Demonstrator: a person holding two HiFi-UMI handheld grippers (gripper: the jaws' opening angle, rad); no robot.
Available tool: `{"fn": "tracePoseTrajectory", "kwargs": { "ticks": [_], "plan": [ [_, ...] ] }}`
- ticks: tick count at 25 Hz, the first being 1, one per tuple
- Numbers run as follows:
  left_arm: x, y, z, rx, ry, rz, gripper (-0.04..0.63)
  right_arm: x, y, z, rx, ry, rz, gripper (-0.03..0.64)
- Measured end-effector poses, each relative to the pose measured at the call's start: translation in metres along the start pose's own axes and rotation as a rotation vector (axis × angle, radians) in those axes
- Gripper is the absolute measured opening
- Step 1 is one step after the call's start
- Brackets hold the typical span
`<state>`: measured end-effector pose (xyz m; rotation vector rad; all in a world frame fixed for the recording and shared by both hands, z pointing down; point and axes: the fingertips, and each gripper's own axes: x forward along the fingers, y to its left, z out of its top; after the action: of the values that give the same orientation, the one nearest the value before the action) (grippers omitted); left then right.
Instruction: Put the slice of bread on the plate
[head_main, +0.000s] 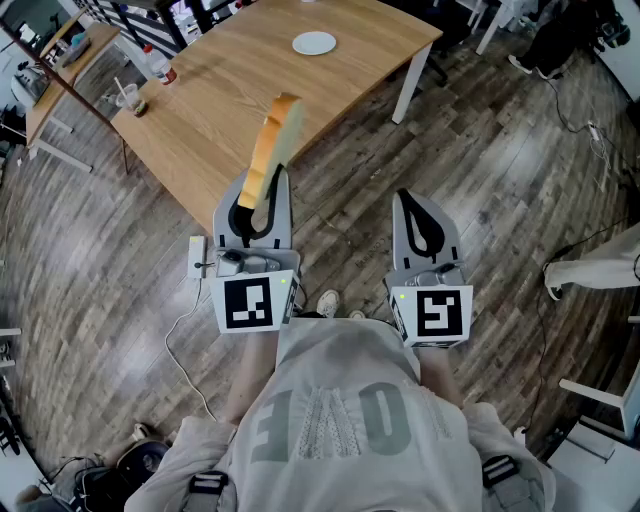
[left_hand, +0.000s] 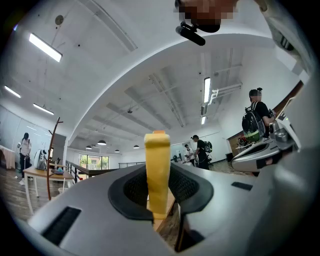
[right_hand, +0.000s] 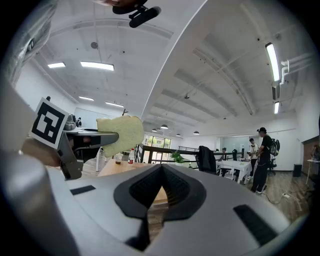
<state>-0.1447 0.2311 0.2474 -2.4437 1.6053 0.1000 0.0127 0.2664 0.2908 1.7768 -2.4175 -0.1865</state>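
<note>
Wooden table (head_main: 220, 80), bread (head_main: 270, 145) edge-on, pointing forward (apparently upward)

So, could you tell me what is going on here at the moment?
A person stands on a wood-plank floor with a two-jaw gripper in each hand. The left gripper is clamped on a pale yellow slice of bread with a brown crust, held on edge in the air in front of the light wooden table. The small round white plate sits empty near the table's far edge. The right gripper is shut with nothing in it. The bread is not on the plate yet.
</note>
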Motion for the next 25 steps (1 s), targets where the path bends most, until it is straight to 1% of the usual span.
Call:
{"fn": "tracePoseTrajectory", "kwargs": {
  "ticks": [3, 7, 10, 13, 21, 25],
  "plan": [
    [-0.001, -0.001, -0.007, -0.017, 0.018, -0.005, 0.086, -0.002, 0.002, -0.005, 0.008, 0.013, -0.01, 0.017],
    [-0.002, 0.002, -0.008, -0.021, 0.006, -0.005, 0.086, -0.003, 0.006, -0.004, -0.011, 0.008, -0.003, 0.017],
    [-0.004, 0.005, -0.008, -0.025, 0.005, -0.003, 0.086, -0.002, 0.007, 0.001, -0.013, -0.003, -0.025, 0.017],
    [-0.003, 0.009, -0.011, -0.033, 0.012, -0.003, 0.086, 0.001, 0.008, -0.003, -0.013, 0.012, -0.024, 0.017],
    [0.002, 0.041, -0.021, -0.044, 0.024, 0.008, 0.086, 0.021, 0.015, -0.015, 0.029, 0.054, -0.041, 0.017],
    [0.006, 0.065, -0.028, -0.037, 0.011, 0.025, 0.086, 0.039, 0.022, -0.013, -0.01, 0.053, -0.025, 0.017]
  ]
}}
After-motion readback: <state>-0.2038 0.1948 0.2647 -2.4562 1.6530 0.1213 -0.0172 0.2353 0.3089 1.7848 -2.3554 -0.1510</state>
